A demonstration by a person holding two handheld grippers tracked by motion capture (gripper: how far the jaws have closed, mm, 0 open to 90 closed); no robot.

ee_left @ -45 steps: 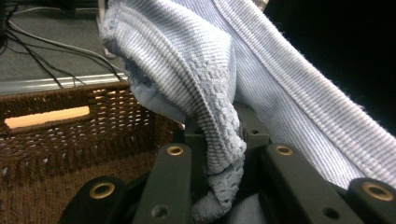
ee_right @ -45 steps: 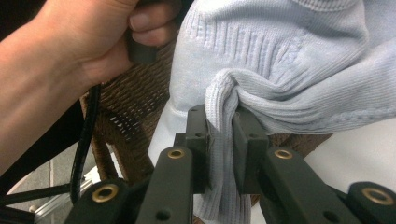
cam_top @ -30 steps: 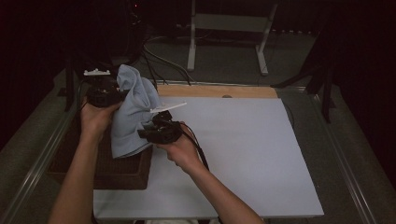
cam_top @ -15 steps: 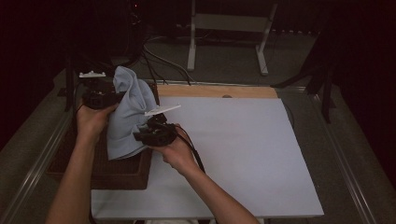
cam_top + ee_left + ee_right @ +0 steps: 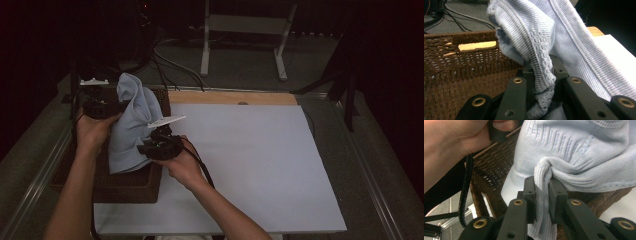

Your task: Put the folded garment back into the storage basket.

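At the left of the high view, your left gripper [image 5: 102, 106] and your right gripper [image 5: 159, 147] both hold the pale blue knitted garment [image 5: 131, 127], which hangs between them above the brown wicker basket [image 5: 127, 185]. The basket sits at the left edge of the white sheet [image 5: 250, 165] covering the table. Your left gripper is at the garment's upper left; your right gripper is at its lower right edge. The garment's lower end drapes down into the basket.

In the left gripper view, at lower centre, your jaws are nearly closed and pinch a bunched fold of the garment [image 5: 541, 62]. The rest of the fabric rises to the top of the frame and falls away to the right. The basket's woven wall [image 5: 456, 72] fills the left half.

In the right gripper view, at lower centre, your jaws stand close together, clamped on a gathered ribbed edge of the garment [image 5: 574, 152]. The fabric spreads across the upper right. Your left hand [image 5: 451, 147] occupies the upper left, above the basket rim [image 5: 491, 170].
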